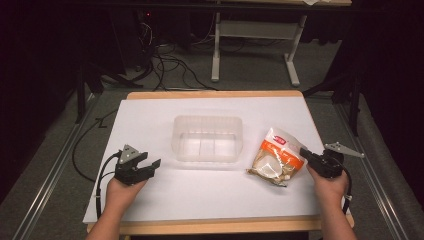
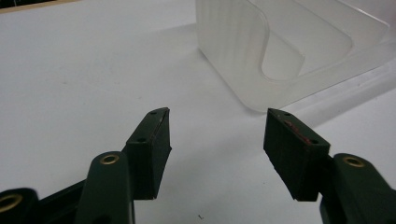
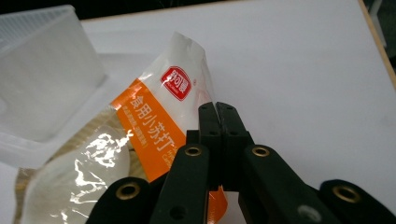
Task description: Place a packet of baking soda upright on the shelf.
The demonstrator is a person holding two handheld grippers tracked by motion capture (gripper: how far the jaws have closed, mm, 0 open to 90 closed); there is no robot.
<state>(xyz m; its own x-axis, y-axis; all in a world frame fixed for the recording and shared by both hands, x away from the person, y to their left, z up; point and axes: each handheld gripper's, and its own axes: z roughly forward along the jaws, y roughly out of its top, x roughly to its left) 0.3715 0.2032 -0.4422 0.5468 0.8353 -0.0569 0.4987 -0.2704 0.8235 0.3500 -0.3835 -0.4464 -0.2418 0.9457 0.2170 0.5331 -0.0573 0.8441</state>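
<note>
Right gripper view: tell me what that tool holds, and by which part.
The right tool is shut on the snack bag, pinching its right edge beside the orange band. The left tool is open and holds nothing.

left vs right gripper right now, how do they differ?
1. The left gripper has its jaws spread apart; the right gripper has its jaws pressed together.
2. The left gripper holds nothing and points at the clear plastic bin; the right gripper sits at the edge of the orange-and-white pouch, seemingly pinching it.

Both are black, hand-held, and low over the white table.
</note>
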